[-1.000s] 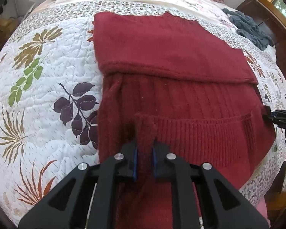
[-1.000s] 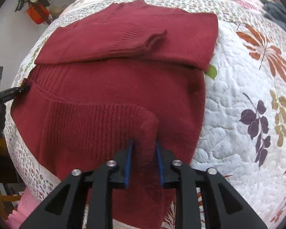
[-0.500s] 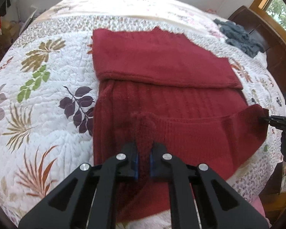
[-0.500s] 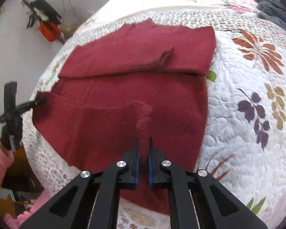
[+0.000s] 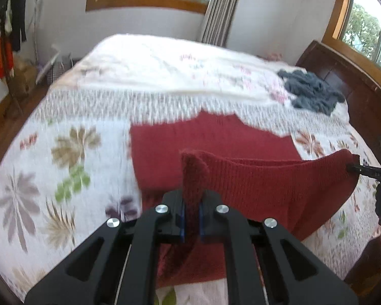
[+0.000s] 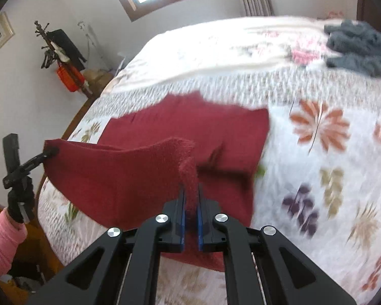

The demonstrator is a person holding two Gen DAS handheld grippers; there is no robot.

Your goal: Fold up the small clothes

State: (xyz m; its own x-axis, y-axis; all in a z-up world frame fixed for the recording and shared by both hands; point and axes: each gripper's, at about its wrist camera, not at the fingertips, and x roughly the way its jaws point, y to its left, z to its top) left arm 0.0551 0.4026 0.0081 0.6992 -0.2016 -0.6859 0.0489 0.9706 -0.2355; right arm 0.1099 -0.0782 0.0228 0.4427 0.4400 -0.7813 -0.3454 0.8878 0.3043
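Observation:
A dark red knitted sweater point(image 5: 210, 142) lies on the flowered quilt, its far half flat and its near hem lifted off the bed. My left gripper point(image 5: 191, 218) is shut on the hem's left corner, and the knit stands up between its blue pads. My right gripper point(image 6: 190, 216) is shut on the hem's right corner. Between the two, the ribbed hem point(image 5: 279, 175) hangs stretched in the air. In the left wrist view the right gripper point(image 5: 353, 169) shows at the right edge, pinching the sweater point(image 6: 185, 127). In the right wrist view the left gripper point(image 6: 48, 152) shows at the left.
The quilt point(image 5: 71, 167) covers a wide bed. A grey-blue garment point(image 5: 310, 91) lies crumpled at the far right near the dark wooden headboard point(image 5: 343, 84). A coat stand point(image 6: 61, 56) is by the left wall. A pink sleeve point(image 6: 2, 239) holds the left gripper's handle.
Both grippers have risen and tilted up, lifting the sweater's hem well off the quilt and carrying it toward the far half. The room's walls and windows have come into view.

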